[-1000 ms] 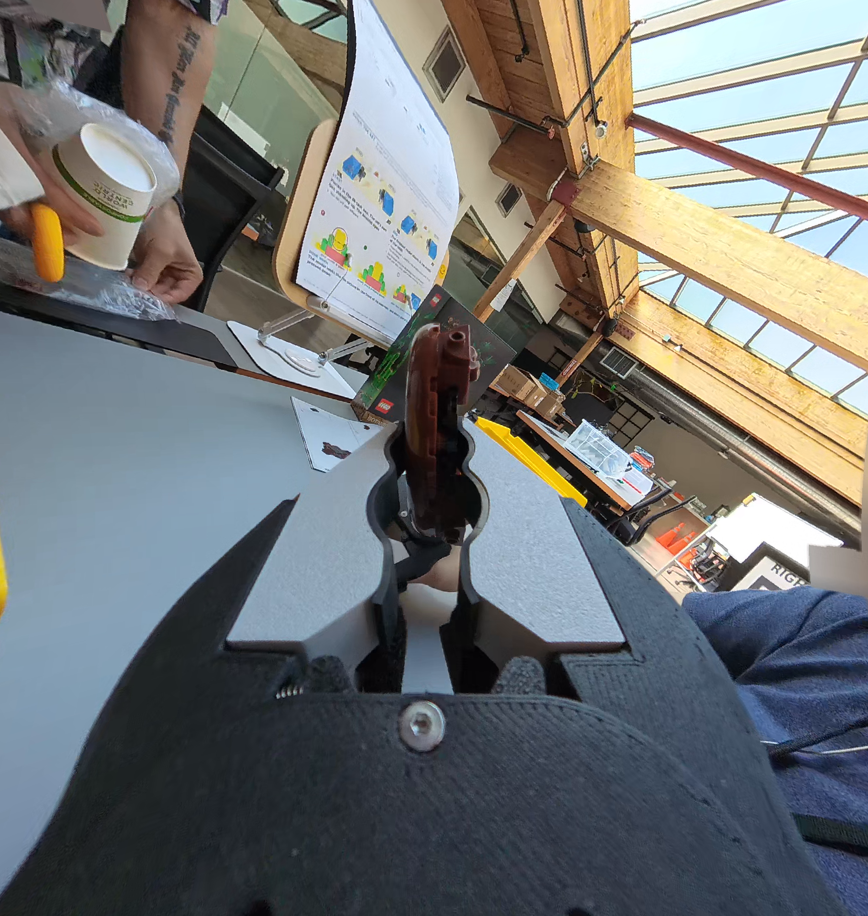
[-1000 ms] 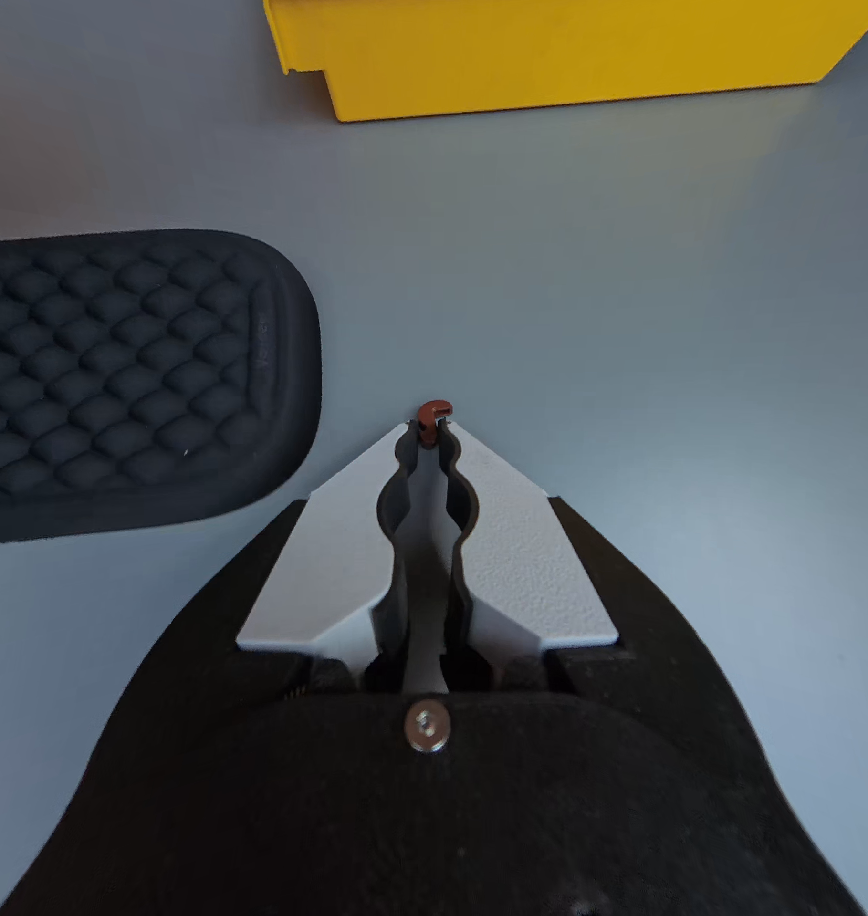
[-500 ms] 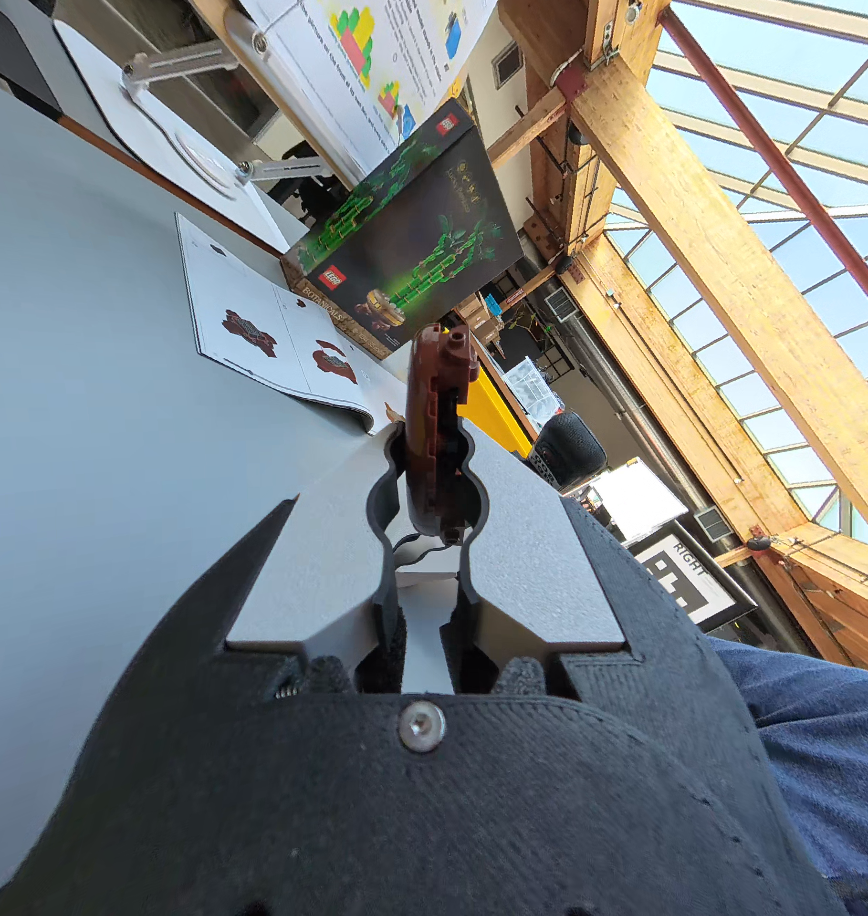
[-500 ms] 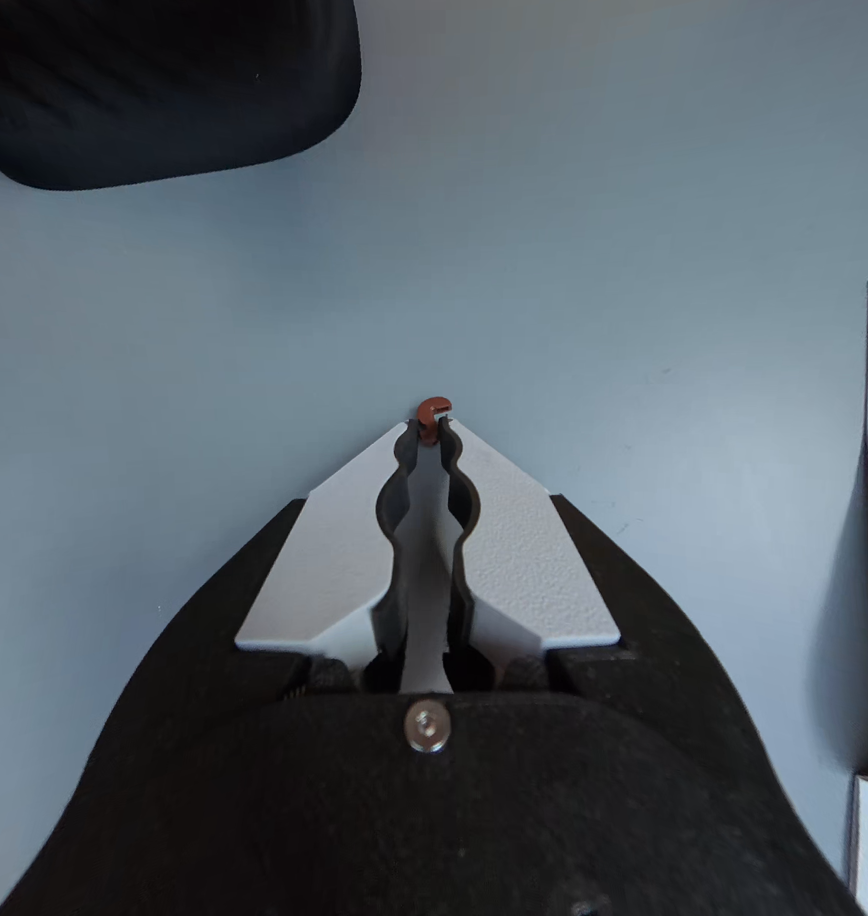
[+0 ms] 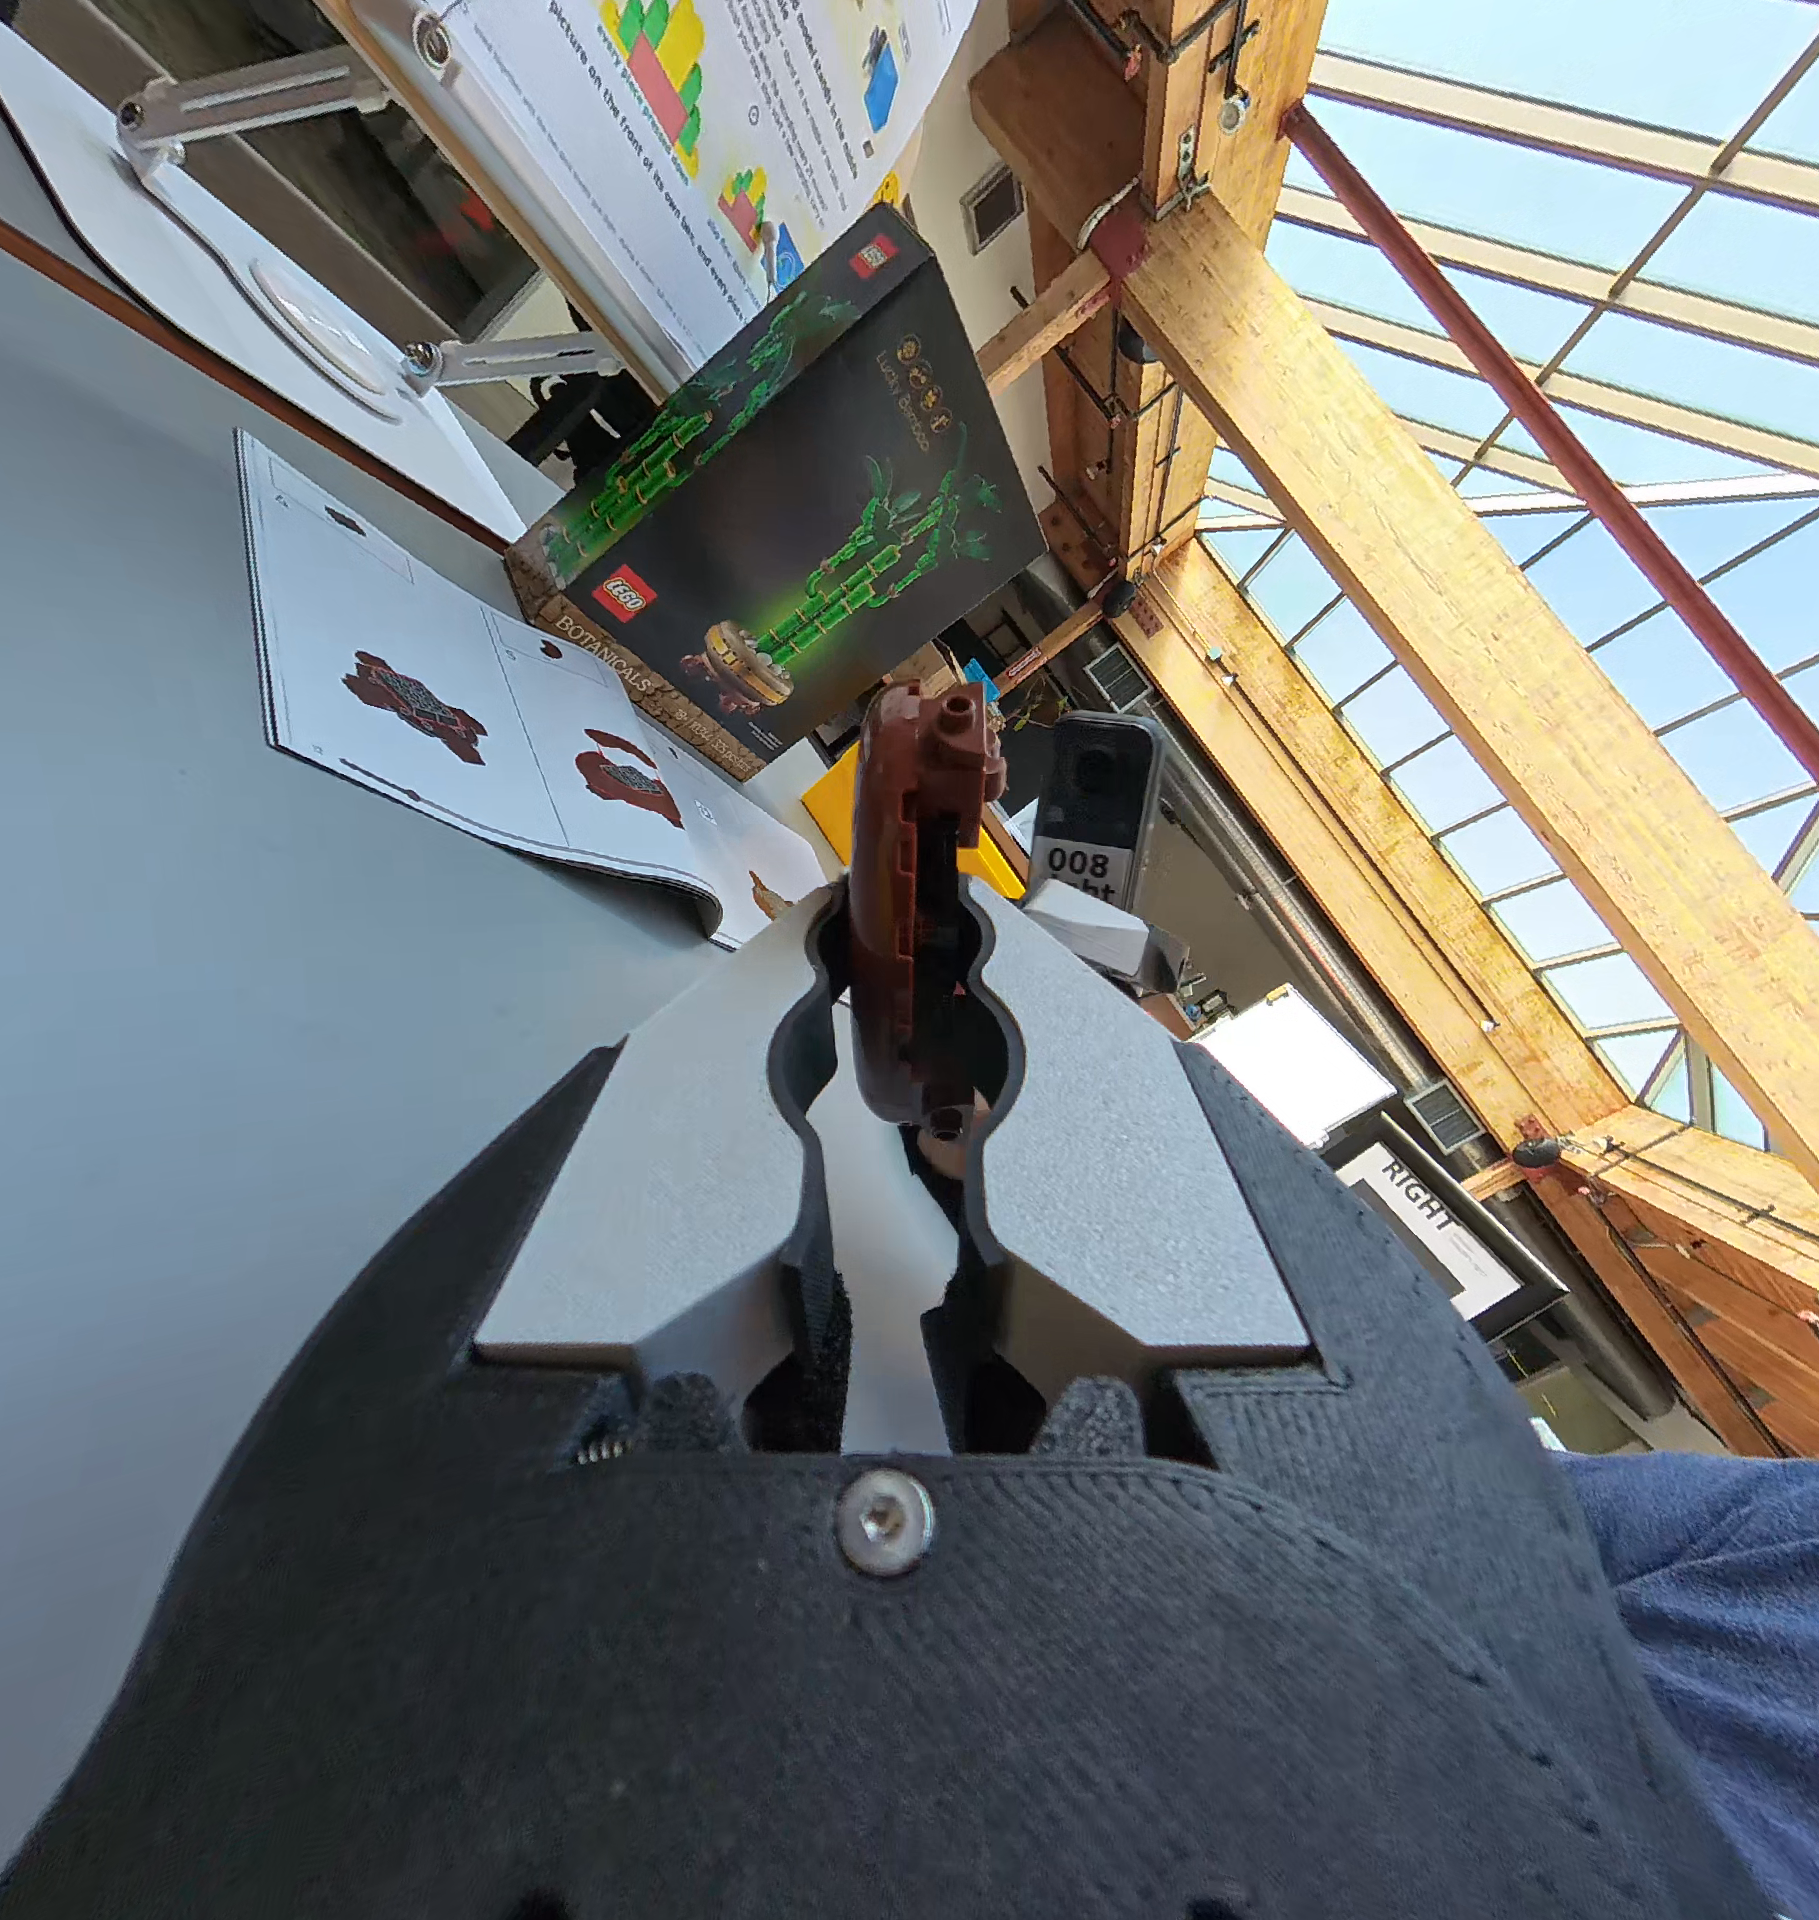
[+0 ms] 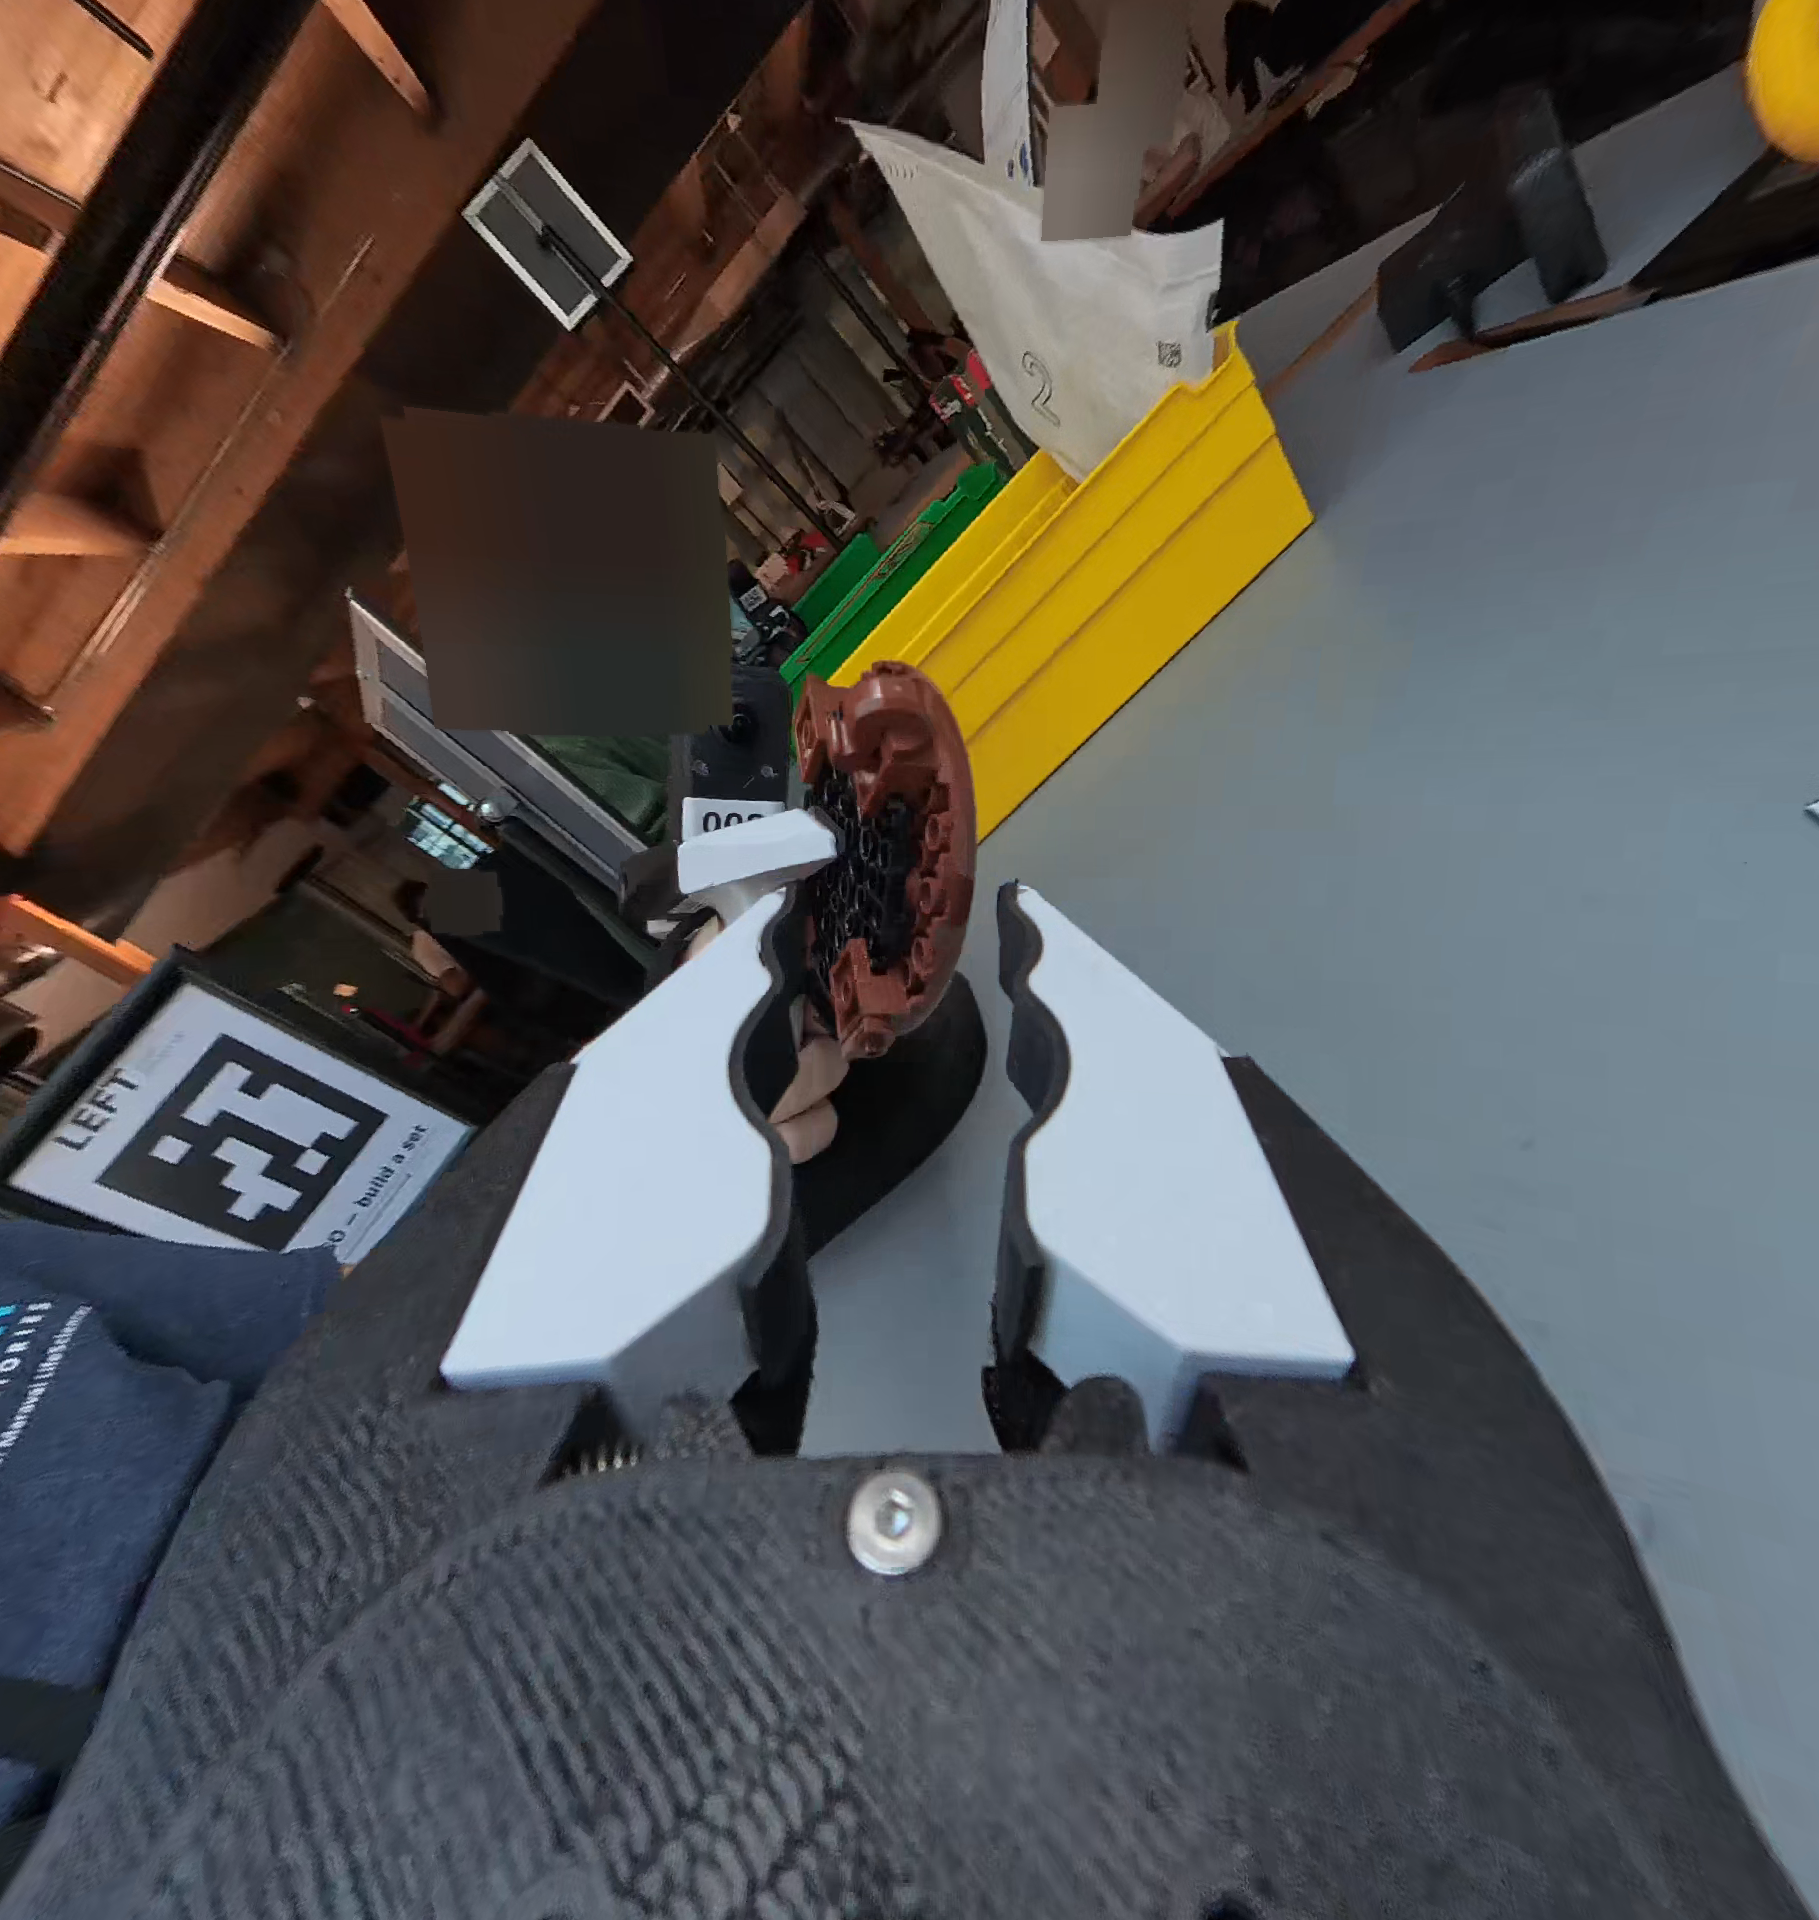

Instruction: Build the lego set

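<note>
My left gripper (image 5: 903, 899) is shut on a round brown lego assembly (image 5: 910, 894) with a black studded middle and holds it on edge above the grey table (image 5: 157, 1039). In the right wrist view the assembly (image 6: 889, 831) stands at my right gripper's (image 6: 894, 899) fingertips, with a left finger (image 6: 754, 857) pressed on its black face. My right gripper is open. Its fingers stand wide and no pad presses on the assembly. A small curved brown piece (image 6: 874, 717) sits at the assembly's top. The right gripper (image 5: 1102, 935) shows just behind the assembly in the left wrist view.
An open instruction booklet (image 5: 448, 707) lies on the table before the lego box (image 5: 780, 520) and a stand with a printed sheet (image 5: 676, 104). A yellow bin (image 6: 1092, 582), a green bin (image 6: 884, 561) and a white bag (image 6: 1050, 281) stand at the table's far side. A black pad (image 6: 884, 1122) lies below.
My right gripper, shut on a small brown piece over the table, swung up to the assembly and opened; the piece is no longer between its pads. My left gripper turned, still holding the assembly.
</note>
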